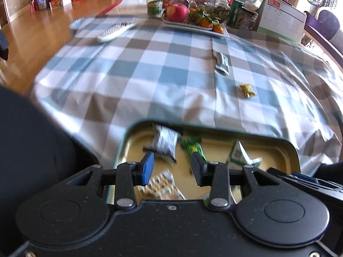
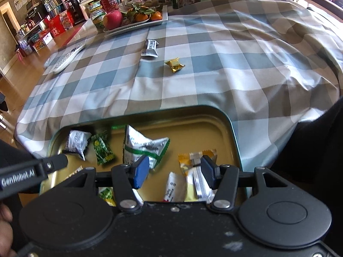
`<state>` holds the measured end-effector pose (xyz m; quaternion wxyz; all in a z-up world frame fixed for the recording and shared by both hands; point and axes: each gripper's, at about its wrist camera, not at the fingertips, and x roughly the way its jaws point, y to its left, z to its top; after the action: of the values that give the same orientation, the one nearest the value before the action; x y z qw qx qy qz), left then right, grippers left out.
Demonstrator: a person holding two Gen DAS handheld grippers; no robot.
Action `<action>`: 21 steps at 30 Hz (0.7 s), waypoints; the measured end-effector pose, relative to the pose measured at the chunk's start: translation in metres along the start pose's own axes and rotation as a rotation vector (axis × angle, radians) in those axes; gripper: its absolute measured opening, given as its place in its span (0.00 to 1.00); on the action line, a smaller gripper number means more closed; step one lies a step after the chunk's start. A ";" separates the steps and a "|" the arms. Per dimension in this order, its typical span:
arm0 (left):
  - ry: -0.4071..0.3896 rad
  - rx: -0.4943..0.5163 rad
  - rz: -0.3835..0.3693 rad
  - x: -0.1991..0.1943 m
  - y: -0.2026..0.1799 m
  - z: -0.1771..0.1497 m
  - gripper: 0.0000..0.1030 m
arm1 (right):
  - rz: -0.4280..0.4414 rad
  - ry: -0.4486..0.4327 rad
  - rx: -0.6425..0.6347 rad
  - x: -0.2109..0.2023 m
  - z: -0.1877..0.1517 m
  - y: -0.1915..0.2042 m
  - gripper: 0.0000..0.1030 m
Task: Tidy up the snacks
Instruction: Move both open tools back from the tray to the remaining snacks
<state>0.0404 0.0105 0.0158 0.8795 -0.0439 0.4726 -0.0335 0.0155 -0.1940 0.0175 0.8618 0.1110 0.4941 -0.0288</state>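
Gold-lined and green-rimmed, the tin [image 2: 232, 132] sits at the near edge of the table, on the checked cloth [image 2: 214, 75], and we hold both grippers just above it. Our right gripper [image 2: 174, 171] has its jaws apart with nothing clamped; a yellow and silver packet [image 2: 193, 171] lies in the tin beneath its right finger, and we cannot tell whether that finger touches it. A white packet with green trim [image 2: 143, 147] lies just beyond its left finger. Further left in the tin we see a small green sweet [image 2: 103, 150] and a white and black packet [image 2: 77, 142] against the far-left corner.

Our left gripper [image 1: 172, 167] shows a moderate gap between its pads, empty as well, over the tin's left part; this view is blurred, so we read little more than the same packets below it.

Out on the cloth, well apart from the tin, a grey bar wrapper [image 2: 150, 47] and a gold-wrapped sweet [image 2: 174, 64] lie near the middle of the table. At the far edge stand a white tray [image 2: 164, 18] of fruit and a remote control [image 2: 68, 56] toward the left side.
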 end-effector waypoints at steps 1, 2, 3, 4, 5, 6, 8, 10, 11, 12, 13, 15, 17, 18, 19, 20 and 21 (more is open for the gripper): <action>-0.005 0.005 0.004 0.000 0.000 0.005 0.47 | 0.002 0.000 -0.002 0.000 0.004 0.000 0.54; -0.012 0.010 0.006 -0.001 0.000 0.012 0.47 | 0.002 -0.001 -0.004 -0.001 0.008 -0.001 0.54; -0.018 0.015 0.008 -0.001 0.000 0.018 0.47 | 0.003 -0.003 -0.009 -0.001 0.013 -0.001 0.55; -0.024 0.019 0.010 -0.001 0.000 0.023 0.47 | 0.003 -0.004 -0.013 -0.001 0.017 -0.001 0.55; -0.032 0.025 0.013 -0.002 -0.001 0.031 0.47 | 0.002 -0.005 -0.019 -0.001 0.022 -0.001 0.55; -0.038 0.031 0.015 -0.002 -0.002 0.037 0.47 | 0.002 -0.006 -0.023 -0.001 0.027 -0.001 0.55; -0.056 0.047 0.020 -0.004 -0.005 0.050 0.47 | 0.003 -0.009 -0.032 0.000 0.038 0.000 0.54; -0.075 0.065 0.022 -0.005 -0.007 0.061 0.47 | 0.004 -0.014 -0.039 0.001 0.048 0.001 0.55; -0.087 0.076 0.024 -0.005 -0.009 0.067 0.47 | 0.004 -0.018 -0.044 0.002 0.053 0.002 0.55; -0.096 0.085 0.026 -0.006 -0.011 0.072 0.48 | 0.002 -0.024 -0.050 0.002 0.059 0.003 0.55; -0.103 0.094 0.028 -0.006 -0.013 0.076 0.48 | 0.000 -0.029 -0.055 0.002 0.063 0.004 0.55; -0.115 0.109 0.029 -0.004 -0.017 0.085 0.48 | -0.003 -0.039 -0.068 0.004 0.073 0.006 0.55; -0.121 0.118 0.025 -0.002 -0.020 0.094 0.48 | -0.005 -0.047 -0.080 0.006 0.081 0.008 0.55; -0.122 0.121 0.021 -0.001 -0.021 0.098 0.48 | -0.005 -0.050 -0.089 0.007 0.085 0.009 0.55; -0.122 0.124 0.016 0.001 -0.022 0.102 0.48 | -0.005 -0.053 -0.097 0.009 0.089 0.010 0.55; -0.123 0.126 0.014 0.003 -0.023 0.106 0.48 | -0.006 -0.055 -0.104 0.010 0.093 0.012 0.55; -0.124 0.126 0.014 0.005 -0.024 0.110 0.48 | -0.008 -0.059 -0.113 0.012 0.097 0.013 0.55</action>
<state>0.1342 -0.0093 0.0750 0.9084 0.0130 0.4144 -0.0542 0.1056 -0.2017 0.0568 0.8809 0.0596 0.4695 -0.0075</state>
